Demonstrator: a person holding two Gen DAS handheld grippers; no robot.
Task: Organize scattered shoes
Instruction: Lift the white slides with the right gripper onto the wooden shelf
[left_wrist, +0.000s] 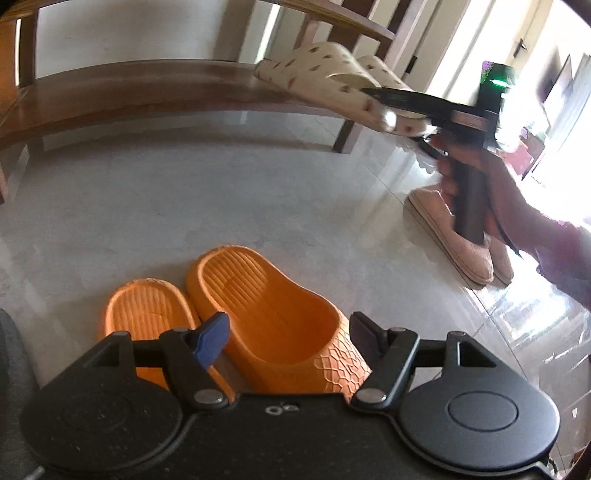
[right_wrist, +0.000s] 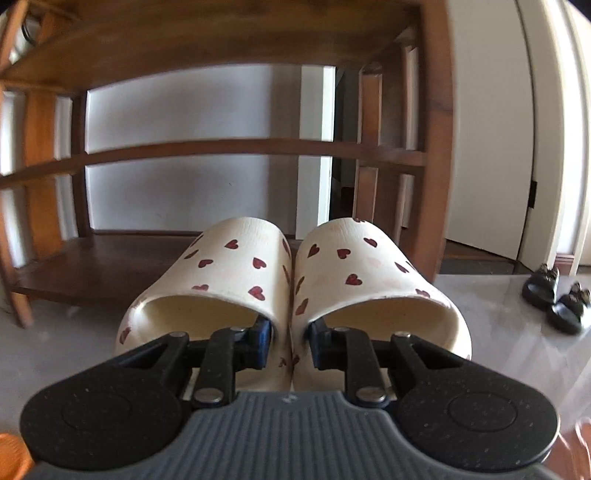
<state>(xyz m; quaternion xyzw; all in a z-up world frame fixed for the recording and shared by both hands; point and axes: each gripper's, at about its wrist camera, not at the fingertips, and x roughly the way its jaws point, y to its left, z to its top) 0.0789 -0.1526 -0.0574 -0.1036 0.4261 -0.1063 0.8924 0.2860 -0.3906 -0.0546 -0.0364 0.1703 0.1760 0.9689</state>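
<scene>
Right tool (right_wrist: 290, 341) pinching heart-print slippers (right_wrist: 291, 266) together; wooden rack (right_wrist: 236, 147) ahead

My jaws' frames are matt black plastic with bright metal pins. The heart slippers (right_wrist: 291, 273) I hold look smooth, softly matt foam. The orange clogs (left_wrist: 258, 317) are ribbed inside and scaly at the toe. The shelf (right_wrist: 229, 147) is polished wood, and the floor (left_wrist: 184, 192) is glossy stone.
</scene>
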